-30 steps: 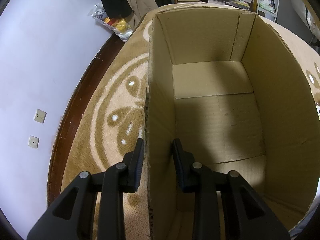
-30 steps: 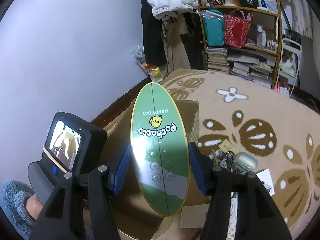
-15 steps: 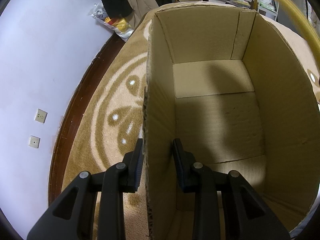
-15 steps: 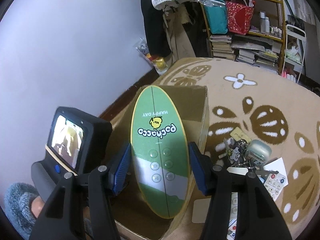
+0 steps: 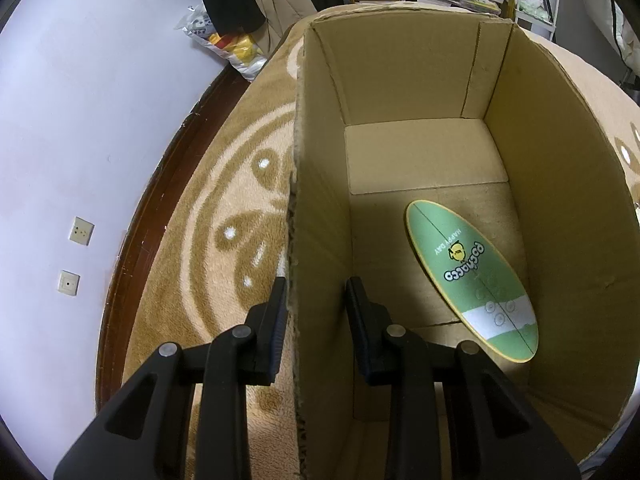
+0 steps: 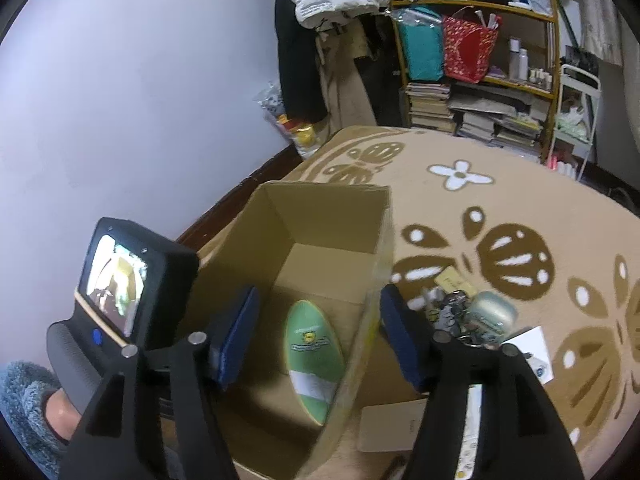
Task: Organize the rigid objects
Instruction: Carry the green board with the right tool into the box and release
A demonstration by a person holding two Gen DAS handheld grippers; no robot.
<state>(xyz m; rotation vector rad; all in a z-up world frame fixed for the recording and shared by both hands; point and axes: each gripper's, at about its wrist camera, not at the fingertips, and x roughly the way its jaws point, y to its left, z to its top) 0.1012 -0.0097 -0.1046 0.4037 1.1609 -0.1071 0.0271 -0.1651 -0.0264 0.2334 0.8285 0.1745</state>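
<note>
**Green board's in the box**

The small stuff on the rug (image 6: 500, 208) by the box is blurry, hard to make out. The green oval board (image 5: 472, 280) lies flat inside the cardboard box (image 5: 400, 60), near its right wall, loads of bare floor beside it. Left claw (image 5: 316, 300) is clamped on the box's left wall. Right claw (image 6: 320, 336) is opening above, nothing between the pads.

I see a green oval board (image 5: 472, 280) with yellow rim and white band, in my brown cardboard box (image 5: 400, 80); the carpet (image 6: 500, 208) is beige with brown flowers.
</note>
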